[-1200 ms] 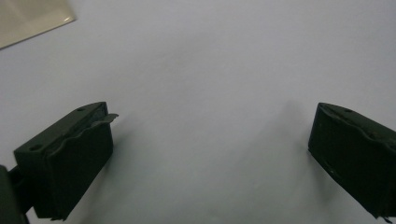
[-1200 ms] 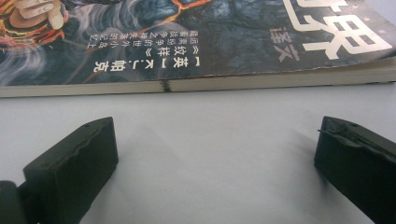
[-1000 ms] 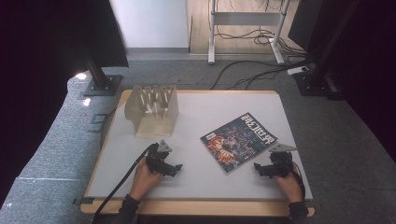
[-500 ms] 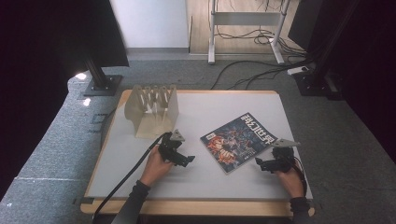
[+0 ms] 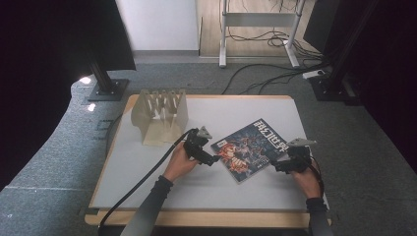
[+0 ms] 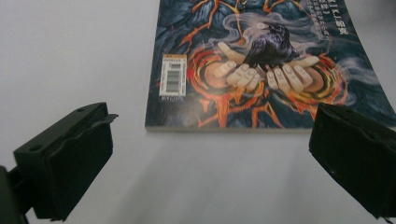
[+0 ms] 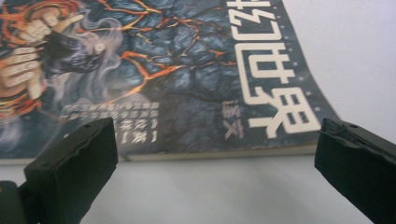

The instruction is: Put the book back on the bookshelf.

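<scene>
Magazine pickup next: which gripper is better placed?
Probably either. Left gripper and right gripper are both open, each facing an edge of the flat magazine; neither touches it.

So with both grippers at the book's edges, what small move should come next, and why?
Probably ease the left gripper forward so its jaws straddle the edge of the book. Both grippers are open, the right gripper too, and the book lies flat on the table, just ahead of the jaws, ungripped.
</scene>
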A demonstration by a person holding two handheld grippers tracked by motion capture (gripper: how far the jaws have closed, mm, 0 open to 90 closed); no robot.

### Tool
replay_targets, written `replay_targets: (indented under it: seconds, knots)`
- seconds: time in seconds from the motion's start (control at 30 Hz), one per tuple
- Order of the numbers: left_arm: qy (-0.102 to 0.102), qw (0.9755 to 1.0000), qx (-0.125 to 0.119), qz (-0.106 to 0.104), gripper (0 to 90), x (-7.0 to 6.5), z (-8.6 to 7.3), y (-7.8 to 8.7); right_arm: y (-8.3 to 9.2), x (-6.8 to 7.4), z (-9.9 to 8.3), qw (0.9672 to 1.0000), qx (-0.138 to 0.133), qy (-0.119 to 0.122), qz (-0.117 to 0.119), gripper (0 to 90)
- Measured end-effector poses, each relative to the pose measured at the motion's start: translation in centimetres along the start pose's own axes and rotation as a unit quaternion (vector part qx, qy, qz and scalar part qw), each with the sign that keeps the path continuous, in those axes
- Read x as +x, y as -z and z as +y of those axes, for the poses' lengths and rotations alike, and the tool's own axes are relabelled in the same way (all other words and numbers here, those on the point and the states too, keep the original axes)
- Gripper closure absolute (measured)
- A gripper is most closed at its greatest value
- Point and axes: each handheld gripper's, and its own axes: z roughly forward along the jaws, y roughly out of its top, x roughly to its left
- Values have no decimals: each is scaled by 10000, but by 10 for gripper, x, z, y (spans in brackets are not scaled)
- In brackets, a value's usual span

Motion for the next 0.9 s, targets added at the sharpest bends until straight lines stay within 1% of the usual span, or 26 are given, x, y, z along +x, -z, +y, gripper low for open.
replay_targets:
  seconds: [0.03,0.1,0.13,0.17,0.23,0.3,0.37,0.43,0.5,0.57,0.67,0.7,0.73,0.77,0.87,0.9]
  knots:
    - [-28,10000,13,13,0,0,4,-3,-1,-2,1,10000,10,15,-16,0]
    - [-23,10000,6,-25,0,0,9,-8,-7,-7,5,10000,53,26,-61,0]
    - [-53,10000,41,-16,0,0,11,-11,-7,-7,5,10000,53,26,-61,0]
    - [-43,10000,8,-15,0,-1,14,-14,-11,-11,8,9999,87,19,-93,0]
    - [-54,10000,37,-71,0,-1,19,-20,-12,-12,9,9999,92,17,-98,0]
    - [-78,9999,35,-56,0,-1,23,-26,-16,-16,11,9999,124,3,-95,0]
    - [-88,9999,104,-85,0,1,26,-32,-21,-20,14,9998,153,-10,-103,0]
    - [-87,9999,99,-63,0,3,27,-40,-25,-25,15,9998,183,-84,-76,0]
    - [-41,9998,123,-118,0,8,26,-48,-30,-30,16,9997,206,-115,-61,0]
    - [-21,9997,207,-115,0,10,23,-54,-34,-34,16,9996,235,-151,-37,0]
    - [-91,9993,331,-119,0,11,19,-64,-41,-41,15,9993,305,-197,56,0]
    - [-84,9992,332,-198,0,12,18,-67,-42,-43,15,9993,322,-192,88,0]
    - [-4,9991,295,-306,0,12,17,-69,-44,-45,14,9990,340,-232,186,0]
    - [38,9989,274,-384,0,13,16,-71,-45,-48,13,9982,353,-327,353,0]
    - [18,9989,207,-425,0,10,15,-72,-45,-47,12,9983,315,-291,396,0]
    - [15,9990,201,-406,0,9,16,-72,-45,-46,11,9983,311,-257,428,0]
